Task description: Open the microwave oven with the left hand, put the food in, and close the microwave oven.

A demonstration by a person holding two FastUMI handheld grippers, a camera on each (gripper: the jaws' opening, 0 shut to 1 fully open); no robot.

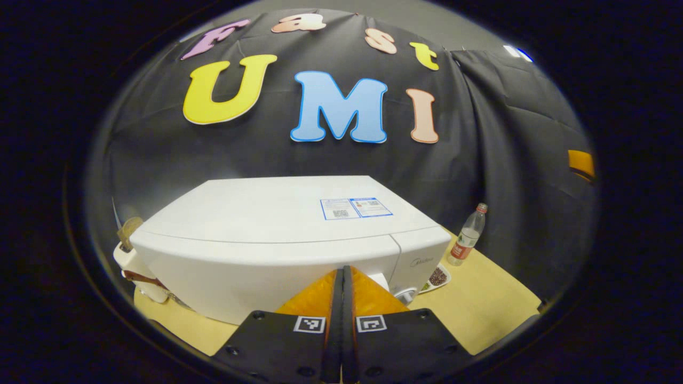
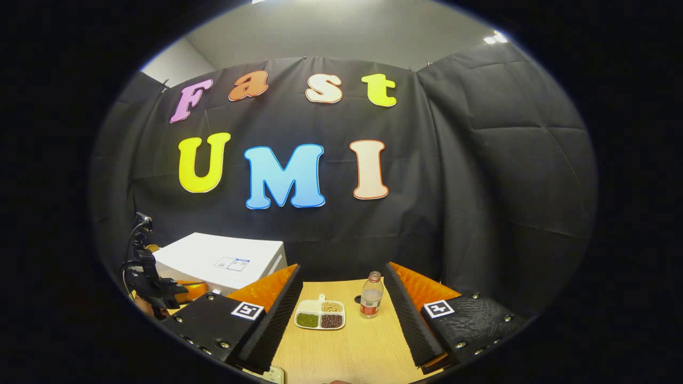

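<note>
The left gripper (image 1: pixel 343 298) has its fingers pressed together on nothing, just before the closed microwave (image 1: pixel 283 240). The right gripper (image 2: pixel 341 309) is spread wide, the food tray (image 2: pixel 320 314) on the table (image 2: pixel 347 346) between its fingers, beside a bottle (image 2: pixel 371 296).

The left tongs (image 1: pixel 342 282) are pointing forward with fingers pressed together; the right tongs (image 2: pixel 341 298) are hovering, fingers spread wide.
</note>
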